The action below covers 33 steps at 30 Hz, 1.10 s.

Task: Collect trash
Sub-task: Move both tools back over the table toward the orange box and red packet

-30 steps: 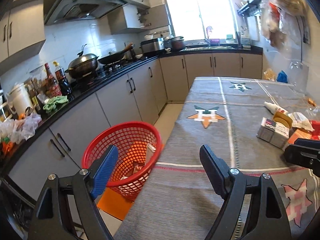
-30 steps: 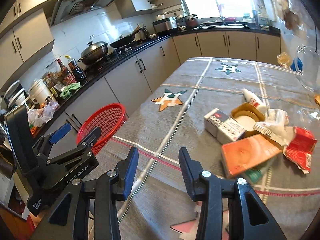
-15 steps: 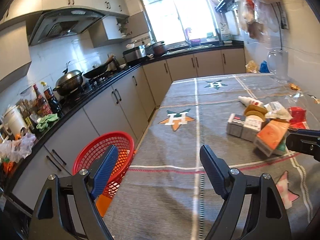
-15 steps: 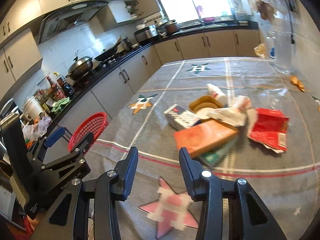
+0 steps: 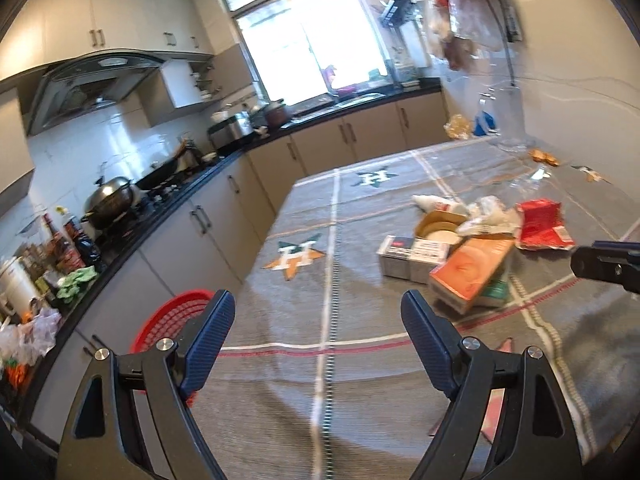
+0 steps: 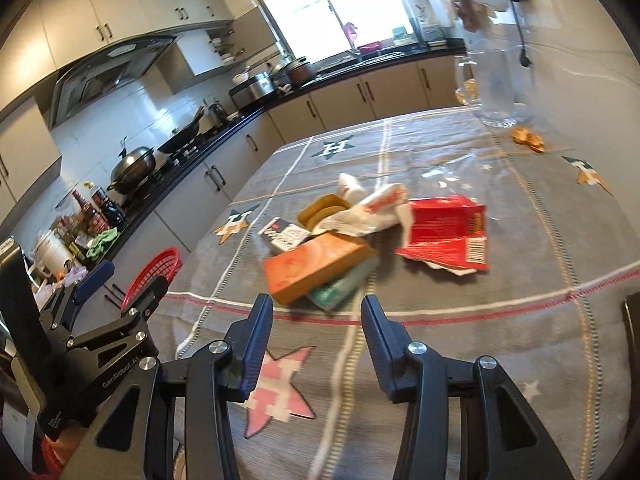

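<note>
A pile of trash lies on the grey tablecloth: an orange box [image 6: 316,266] [image 5: 468,270] on top of a green packet [image 6: 344,284], a grey carton [image 6: 285,235] [image 5: 412,254], a round brown tin [image 6: 322,209], a white wrapper [image 6: 372,210] and a torn red wrapper [image 6: 448,232] [image 5: 540,226]. A red basket [image 5: 172,316] [image 6: 154,274] stands off the table's left edge. My left gripper [image 5: 316,324] is open and empty over the table. My right gripper [image 6: 316,320] is open and empty, just short of the orange box.
A glass jug [image 6: 494,88] and orange peel [image 6: 528,138] sit at the table's far right. A kitchen counter [image 5: 168,204] with pots and bottles runs along the left. Bags hang on the right wall [image 5: 452,12].
Both grippers have swung right, from the basket side toward the trash pile. The pile now lies nearer and more centred in the right wrist view. Both stay open.
</note>
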Each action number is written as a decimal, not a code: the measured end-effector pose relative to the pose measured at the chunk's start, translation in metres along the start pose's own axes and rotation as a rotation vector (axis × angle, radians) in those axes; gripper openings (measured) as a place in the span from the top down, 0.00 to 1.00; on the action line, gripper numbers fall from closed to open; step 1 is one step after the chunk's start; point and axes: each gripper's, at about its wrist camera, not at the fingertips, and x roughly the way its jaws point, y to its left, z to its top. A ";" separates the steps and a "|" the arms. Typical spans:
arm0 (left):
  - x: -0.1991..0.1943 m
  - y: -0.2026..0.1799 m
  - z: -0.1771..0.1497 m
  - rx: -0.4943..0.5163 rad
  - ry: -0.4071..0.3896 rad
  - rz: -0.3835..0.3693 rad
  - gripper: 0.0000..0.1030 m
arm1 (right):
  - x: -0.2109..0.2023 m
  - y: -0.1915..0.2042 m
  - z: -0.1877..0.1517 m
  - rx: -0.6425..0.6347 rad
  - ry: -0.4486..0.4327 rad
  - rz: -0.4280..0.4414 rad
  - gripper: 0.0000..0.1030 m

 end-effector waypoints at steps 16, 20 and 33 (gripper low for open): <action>0.074 -0.037 0.019 0.073 0.135 -0.492 0.18 | -0.007 -0.073 0.002 0.153 0.003 -0.059 0.52; 0.089 -0.059 0.025 0.154 0.158 -0.509 0.18 | -0.006 -0.087 0.004 0.177 0.008 -0.061 0.52; 0.118 -0.095 0.027 0.204 0.201 -0.467 0.29 | 0.001 -0.104 0.013 0.158 0.023 -0.106 0.52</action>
